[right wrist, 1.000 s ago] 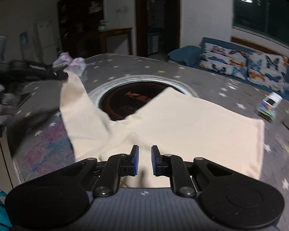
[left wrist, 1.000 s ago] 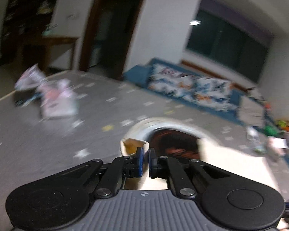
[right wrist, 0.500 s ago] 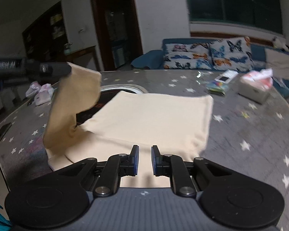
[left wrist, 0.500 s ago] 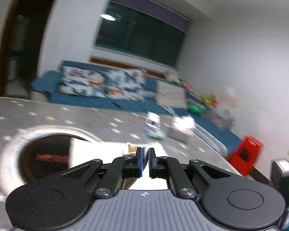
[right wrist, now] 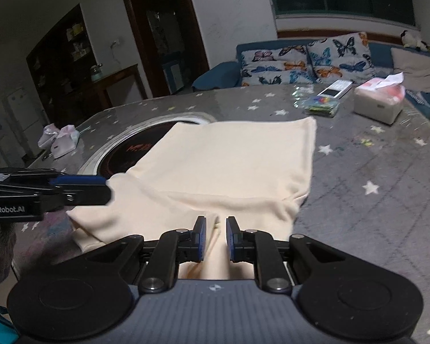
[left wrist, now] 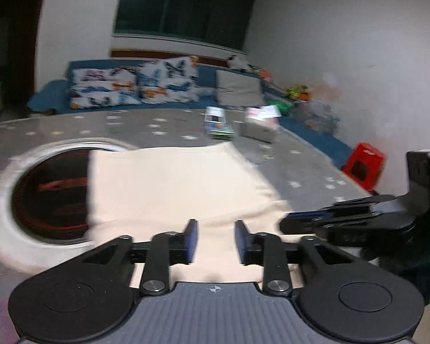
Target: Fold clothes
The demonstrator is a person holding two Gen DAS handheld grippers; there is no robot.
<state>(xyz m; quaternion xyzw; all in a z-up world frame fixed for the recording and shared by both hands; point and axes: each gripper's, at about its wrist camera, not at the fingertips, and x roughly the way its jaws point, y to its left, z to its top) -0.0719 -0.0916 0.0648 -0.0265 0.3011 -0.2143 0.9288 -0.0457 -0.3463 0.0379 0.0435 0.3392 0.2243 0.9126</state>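
On the starred counter (right wrist: 372,172) a cream garment (right wrist: 229,166) lies folded, partly over a round hob (left wrist: 48,195). Both tongs hover at its near edge, released: left tongs (left wrist: 213,240) gaping, right tongs (right wrist: 215,238) astride a fold. Only the right view shows pink packets (right wrist: 60,140).

The left gripper (left wrist: 213,242), which a second ago pinched a corner of the cream garment (right wrist: 232,166) and carried it up and across, now has its jaws parted with nothing between them. The lifted flap now lies flat over the rest of the cloth, folded on the table (right wrist: 372,172).
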